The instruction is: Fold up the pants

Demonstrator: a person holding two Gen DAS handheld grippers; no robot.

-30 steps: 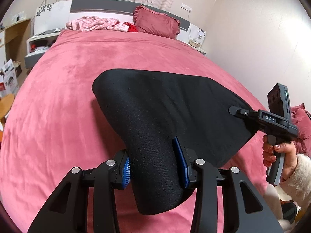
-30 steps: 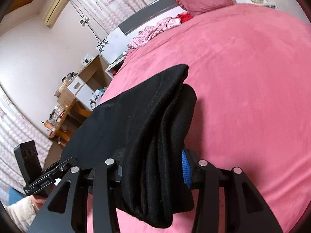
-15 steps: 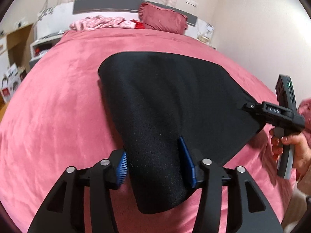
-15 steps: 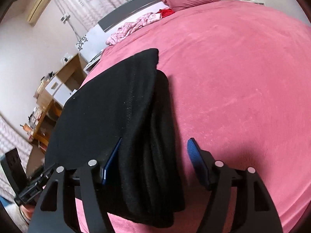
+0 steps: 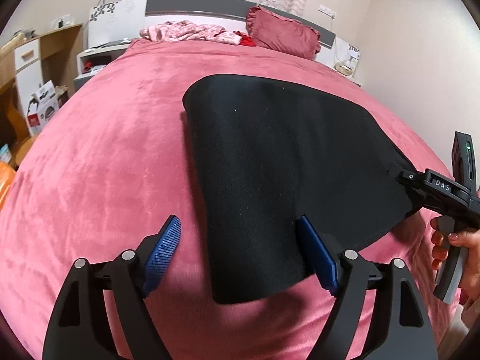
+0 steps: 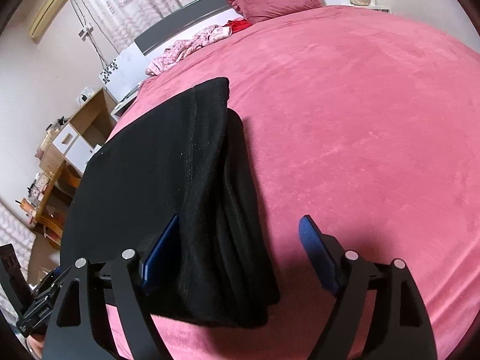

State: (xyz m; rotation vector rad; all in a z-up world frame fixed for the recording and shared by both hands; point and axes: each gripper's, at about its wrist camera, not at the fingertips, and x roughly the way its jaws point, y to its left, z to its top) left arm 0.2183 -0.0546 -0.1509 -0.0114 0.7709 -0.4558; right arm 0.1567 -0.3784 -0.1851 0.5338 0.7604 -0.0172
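Observation:
Black pants [image 5: 279, 156] lie folded flat on the pink bedspread [image 5: 105, 156]. In the left wrist view my left gripper [image 5: 240, 249] is open, its blue pads apart on either side of the near left corner of the pants. In the right wrist view the pants [image 6: 168, 180] show stacked layers at their right edge. My right gripper [image 6: 240, 252] is open around that near right corner. The right gripper also shows in the left wrist view [image 5: 435, 189], held by a hand at the pants' right corner.
A dark pink pillow [image 5: 282, 34] and a heap of pink patterned clothes [image 5: 186, 31] lie at the headboard. Wooden shelves and boxes [image 5: 33, 90] stand left of the bed. A nightstand with a glass bowl [image 5: 348, 63] is at the back right.
Both grippers have opened and let go of the pants, the right one first. The pants have come down and now lie flat on the bed.

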